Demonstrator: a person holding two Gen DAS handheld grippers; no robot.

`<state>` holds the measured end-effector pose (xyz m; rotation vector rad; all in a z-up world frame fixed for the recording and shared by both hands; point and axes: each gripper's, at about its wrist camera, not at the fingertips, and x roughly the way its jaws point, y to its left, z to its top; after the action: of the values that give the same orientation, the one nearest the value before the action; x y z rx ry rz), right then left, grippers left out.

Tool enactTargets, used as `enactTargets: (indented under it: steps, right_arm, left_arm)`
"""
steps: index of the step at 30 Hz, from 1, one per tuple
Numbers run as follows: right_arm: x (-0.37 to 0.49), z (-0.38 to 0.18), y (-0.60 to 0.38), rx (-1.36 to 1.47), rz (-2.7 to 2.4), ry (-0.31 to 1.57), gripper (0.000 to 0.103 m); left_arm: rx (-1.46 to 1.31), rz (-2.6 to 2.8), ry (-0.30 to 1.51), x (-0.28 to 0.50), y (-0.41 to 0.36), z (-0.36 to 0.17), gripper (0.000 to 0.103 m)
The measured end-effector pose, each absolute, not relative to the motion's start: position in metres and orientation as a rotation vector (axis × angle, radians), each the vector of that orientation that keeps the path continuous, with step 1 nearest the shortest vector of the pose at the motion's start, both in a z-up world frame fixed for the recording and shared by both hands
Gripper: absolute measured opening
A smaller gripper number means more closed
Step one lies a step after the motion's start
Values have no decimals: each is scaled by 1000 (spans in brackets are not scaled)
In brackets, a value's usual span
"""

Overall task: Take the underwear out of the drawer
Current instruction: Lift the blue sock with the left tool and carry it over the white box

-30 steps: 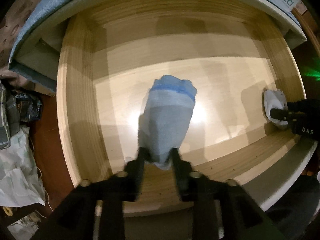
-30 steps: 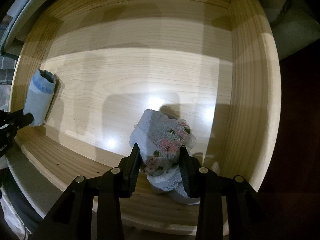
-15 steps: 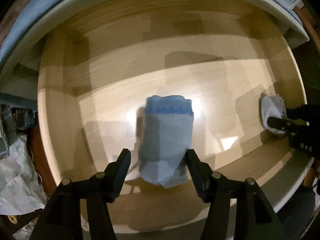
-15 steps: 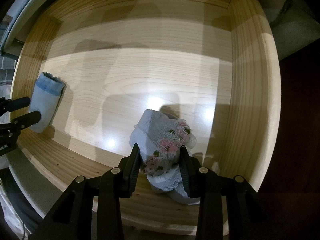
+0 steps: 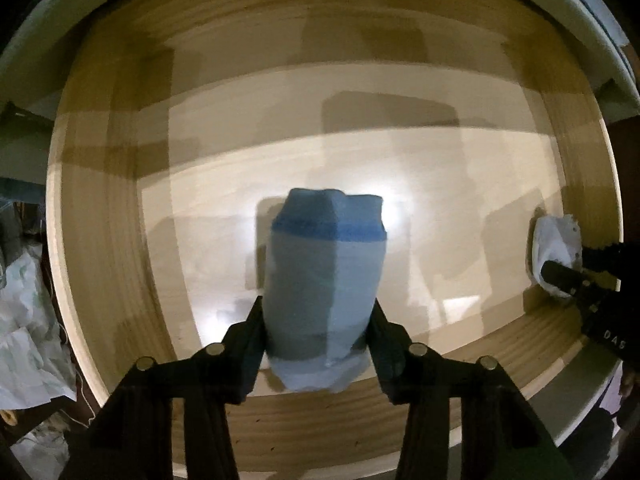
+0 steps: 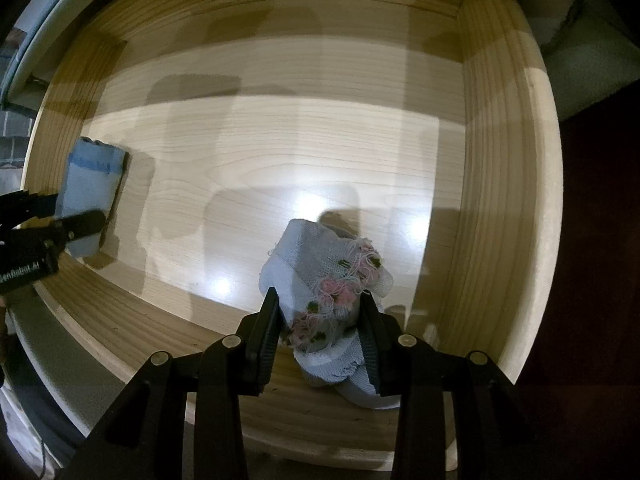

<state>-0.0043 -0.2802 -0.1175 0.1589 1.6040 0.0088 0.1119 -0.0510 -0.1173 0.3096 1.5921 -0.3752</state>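
Observation:
A light wooden drawer lies open below both grippers. A rolled blue underwear with a darker blue band lies on the drawer floor. My left gripper is closing around it, and its pads touch the roll's two sides. At the drawer's right end, a white underwear with pink flower embroidery sits between the pads of my right gripper, which is shut on it. In the right wrist view, the blue underwear and the left gripper appear at the far left.
The drawer's wooden walls ring both rolls, with the front wall nearest the grippers. Crumpled white plastic lies outside the drawer on the left. A grey-white cabinet frame runs behind it. Dark floor lies to the right.
My left gripper opened, let the blue roll rest on the drawer floor, sank closer and closed again further along the roll. The right gripper and the white underwear have not moved.

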Motion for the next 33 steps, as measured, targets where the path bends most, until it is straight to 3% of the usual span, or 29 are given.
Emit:
enactTargets:
  steps: [16,33]
  right_arm:
    - [-4,-116,-278,149,6,1603,34]
    - [-7,-112,-263,114,-16,1590,34]
  left_arm:
    - [317,-398,1388,86,-40,-55,39]
    - [210,-431,894,79,-23,118,39]
